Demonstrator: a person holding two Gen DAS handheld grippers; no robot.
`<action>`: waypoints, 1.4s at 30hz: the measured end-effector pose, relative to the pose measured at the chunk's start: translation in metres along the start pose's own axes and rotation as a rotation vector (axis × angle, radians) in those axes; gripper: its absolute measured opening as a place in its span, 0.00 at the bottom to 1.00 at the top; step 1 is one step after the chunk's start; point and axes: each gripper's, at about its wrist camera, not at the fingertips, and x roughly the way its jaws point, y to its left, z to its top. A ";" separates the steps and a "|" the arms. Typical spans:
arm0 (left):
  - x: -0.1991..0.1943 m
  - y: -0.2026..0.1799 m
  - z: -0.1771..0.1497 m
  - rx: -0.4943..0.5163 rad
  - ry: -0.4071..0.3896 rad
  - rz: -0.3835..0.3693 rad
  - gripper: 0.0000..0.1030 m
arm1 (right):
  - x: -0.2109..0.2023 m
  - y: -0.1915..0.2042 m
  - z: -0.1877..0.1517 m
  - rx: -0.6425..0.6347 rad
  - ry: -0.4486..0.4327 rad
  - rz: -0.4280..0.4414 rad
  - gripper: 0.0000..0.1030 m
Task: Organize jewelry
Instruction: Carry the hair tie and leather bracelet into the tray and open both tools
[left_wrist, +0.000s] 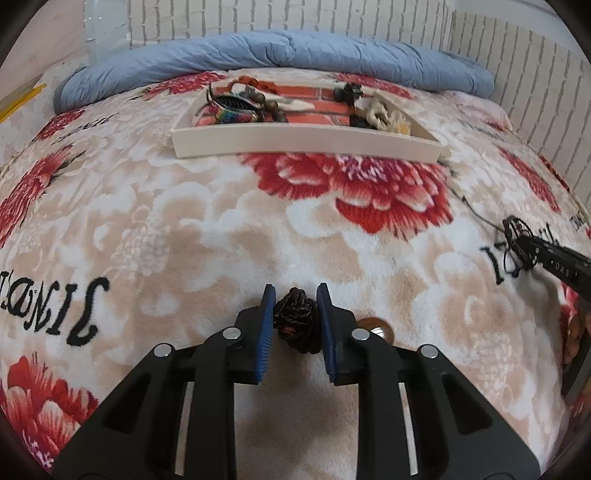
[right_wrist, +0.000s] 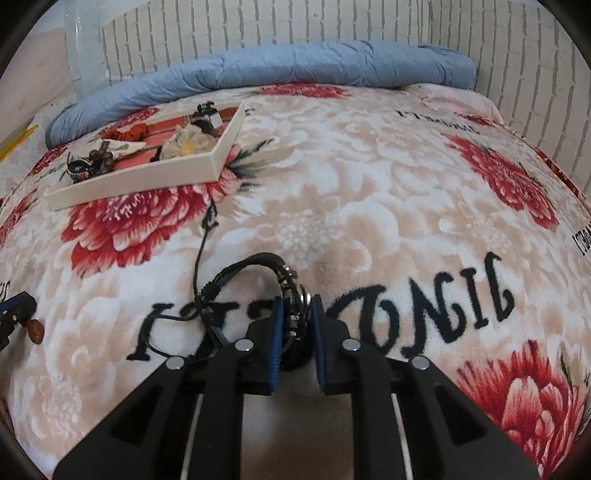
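**Both grippers on jewelry, tray waiting up the bed**

The left gripper (left_wrist: 295, 317) sits low on the floral blanket (left_wrist: 207, 229), its blue pads touching either side of a dark braided cord bundle (left_wrist: 295, 325), with a brown bead (left_wrist: 376, 326) just beside its right finger. Off to the right, the right gripper (right_wrist: 297, 332) is closed on a black corded bracelet (right_wrist: 251, 273), whose thin cord trails across the blanket. Well ahead of both lies the white tray (left_wrist: 306, 142), already holding beads, a cream flower piece and other ornaments. A rolled blue quilt (left_wrist: 273, 51) lines the brick-patterned wall.
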 end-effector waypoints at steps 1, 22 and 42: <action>-0.004 0.002 0.003 -0.007 -0.016 -0.003 0.21 | -0.003 0.000 0.002 0.003 -0.013 0.004 0.15; -0.054 0.030 0.130 -0.007 -0.287 0.001 0.21 | -0.045 0.059 0.107 0.027 -0.301 0.085 0.14; 0.040 0.054 0.191 -0.007 -0.289 -0.039 0.21 | 0.041 0.120 0.157 -0.004 -0.300 0.104 0.14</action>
